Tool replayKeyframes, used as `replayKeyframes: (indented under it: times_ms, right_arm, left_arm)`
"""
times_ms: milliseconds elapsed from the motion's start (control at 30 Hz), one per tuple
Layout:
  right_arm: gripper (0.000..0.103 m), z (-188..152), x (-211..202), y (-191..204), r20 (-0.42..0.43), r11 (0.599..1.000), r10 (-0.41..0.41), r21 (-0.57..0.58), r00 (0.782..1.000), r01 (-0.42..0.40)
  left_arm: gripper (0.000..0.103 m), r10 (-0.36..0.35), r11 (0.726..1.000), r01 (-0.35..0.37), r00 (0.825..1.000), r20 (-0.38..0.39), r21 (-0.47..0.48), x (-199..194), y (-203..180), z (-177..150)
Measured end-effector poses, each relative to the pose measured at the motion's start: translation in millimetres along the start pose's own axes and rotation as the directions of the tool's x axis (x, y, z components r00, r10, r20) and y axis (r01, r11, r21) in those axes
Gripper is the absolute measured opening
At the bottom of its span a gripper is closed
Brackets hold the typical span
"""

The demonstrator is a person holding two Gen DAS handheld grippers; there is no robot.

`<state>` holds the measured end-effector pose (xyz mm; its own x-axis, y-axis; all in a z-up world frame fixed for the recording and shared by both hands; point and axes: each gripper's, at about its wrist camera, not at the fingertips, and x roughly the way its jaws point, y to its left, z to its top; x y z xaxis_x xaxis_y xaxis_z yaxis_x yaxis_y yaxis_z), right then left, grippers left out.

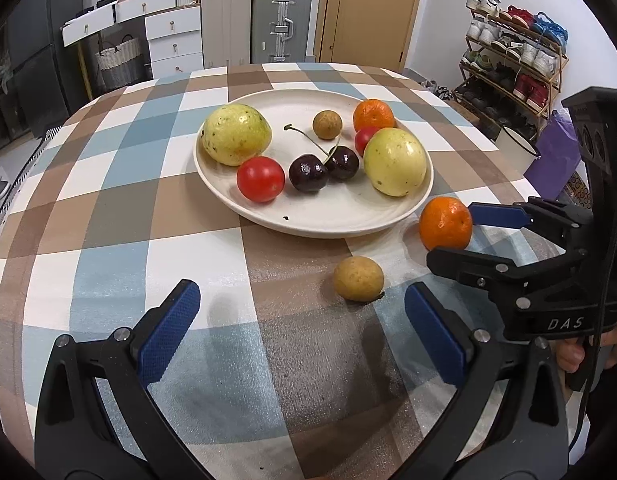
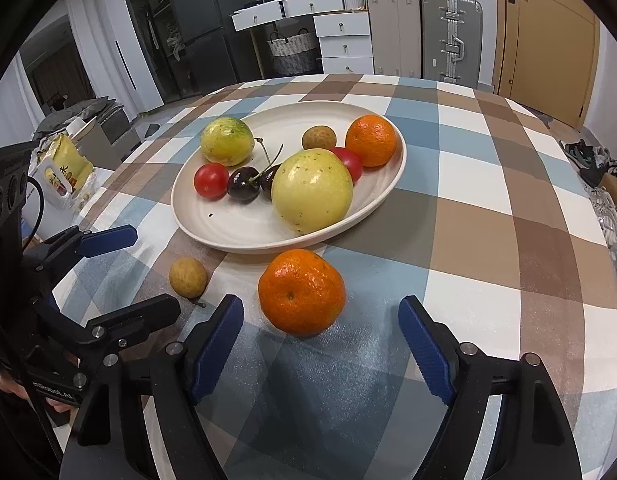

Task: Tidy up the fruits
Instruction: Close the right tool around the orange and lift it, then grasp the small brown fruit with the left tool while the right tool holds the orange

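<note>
Both of my grippers hang low over the checked tablecloth (image 1: 108, 208), tilted down toward the fruit. Left gripper (image 1: 302, 330): its blue pads stand wide apart with nothing between them, and the small brown longan (image 1: 358, 279) lies on the cloth just beyond its tips, nearer the right-hand finger, not touched. Right gripper (image 2: 320, 346): jaws apart but not at their widest, and the loose orange mandarin (image 2: 301, 292) sits on the cloth just past the fingertips, in line with the gap; the pads do not press on it. From my left camera that same mandarin shows between the right gripper's two fingers, the far blue pad right at its side, though I cannot tell whether it touches. Mandarin and longan both lie off the plate, just beside its near rim, with the longan to the left of the mandarin. On the cream plate (image 1: 332, 220) I see two big yellow-green round fruits (image 1: 236, 134) at either side, two dark cherries (image 1: 308, 173) with stems touching each other in the middle, a red tomato (image 1: 260, 179) at the near left, a second red one half hidden behind the right yellow fruit, another longan and another mandarin at the far edge.
</note>
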<state>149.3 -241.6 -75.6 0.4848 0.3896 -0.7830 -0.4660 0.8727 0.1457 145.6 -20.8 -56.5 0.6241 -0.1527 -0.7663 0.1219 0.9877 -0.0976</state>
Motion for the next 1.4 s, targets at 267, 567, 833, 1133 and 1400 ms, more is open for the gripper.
replayKeyframes:
  times_ms: [267,567,833,1133,1400]
  right_arm:
    - [0.059,2,0,6,0.010,1.000,0.004,-0.017,1.000,-0.004]
    - [0.043,0,-3,8,0.021,0.999,0.034,-0.031,0.999,-0.033]
    - [0.043,-1,-7,8,0.029,0.999,0.047,-0.026,0.998,-0.046]
    - [0.043,-3,-13,6,0.042,0.998,0.055,-0.026,0.998,-0.054]
    - [0.043,-6,-15,1,0.044,0.999,0.049,-0.017,0.998,-0.048]
  left_arm:
    - [0.102,-0.015,1.000,0.015,1.000,-0.006,-0.028,2,6,0]
    - [0.102,-0.017,1.000,0.017,1.000,0.000,-0.021,0,5,-1]
    - [0.102,-0.006,1.000,0.006,1.000,0.004,-0.012,-2,1,-1]
    - [0.075,-0.040,0.999,0.040,0.999,-0.023,0.027,4,-12,-1]
    - [0.033,-0.099,0.994,0.100,0.995,-0.028,0.041,6,-18,0]
